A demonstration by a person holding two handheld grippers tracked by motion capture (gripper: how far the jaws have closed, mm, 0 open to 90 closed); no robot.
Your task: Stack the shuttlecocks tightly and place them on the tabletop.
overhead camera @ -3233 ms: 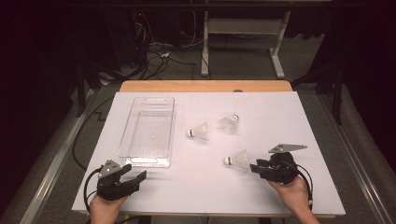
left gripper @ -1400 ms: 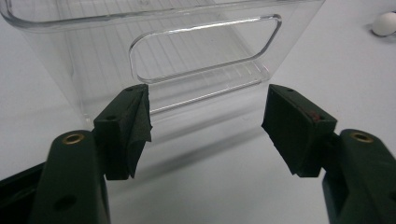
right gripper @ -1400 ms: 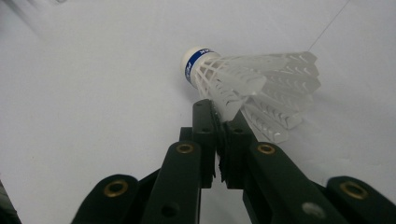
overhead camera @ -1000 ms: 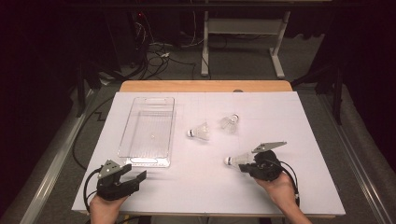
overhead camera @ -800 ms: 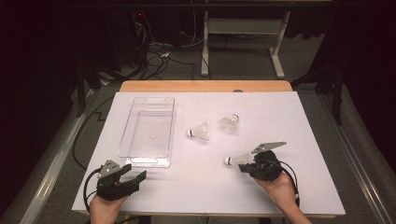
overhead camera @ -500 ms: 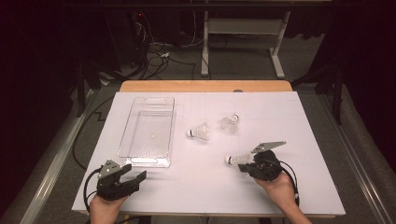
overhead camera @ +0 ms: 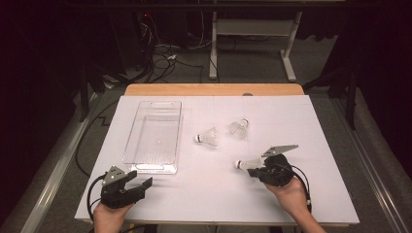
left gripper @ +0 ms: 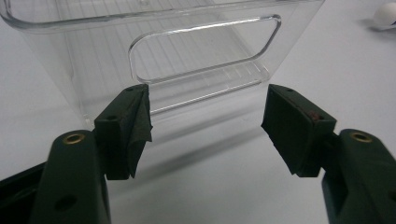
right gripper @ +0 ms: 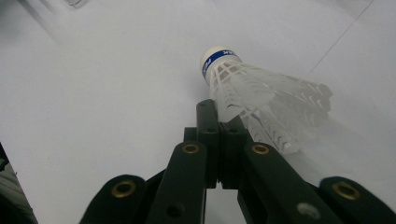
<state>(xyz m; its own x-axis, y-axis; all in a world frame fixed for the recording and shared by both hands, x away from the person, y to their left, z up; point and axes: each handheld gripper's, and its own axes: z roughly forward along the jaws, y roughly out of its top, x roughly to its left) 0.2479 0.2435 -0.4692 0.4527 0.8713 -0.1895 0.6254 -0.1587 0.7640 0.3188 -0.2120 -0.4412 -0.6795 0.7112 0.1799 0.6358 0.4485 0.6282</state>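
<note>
Since the earliest picture the right gripper (overhead camera: pixel 256 172) has moved leftward along the table's near edge and in onto the nearest shuttlecock (overhead camera: pixel 246 164); over the last second it has barely shifted. The left gripper (overhead camera: pixel 140 185) has stayed put near the near left corner of the white table (overhead camera: pixel 311 145), its jaws standing well apart with nothing between them, facing the short end wall of the clear tray (left gripper: pixel 201 51). In the right gripper view the jaws are pressed together on the edge of the shuttlecock's (right gripper: pixel 261 100) white mesh skirt; its rounded cork tip carries a blue band and points away from the gripper, toward the table's left side in the high view, and the skirt looks translucent plastic. Whether it is lifted off the surface cannot be told. Farther in, toward the middle, a second shuttlecock (overhead camera: pixel 208 137) lies on its side just right of the tray (overhead camera: pixel 141 160), and a third shuttlecock (overhead camera: pixel 238 127) lies near it, slightly farther back. The tray runs lengthwise toward the far left corner.
</note>
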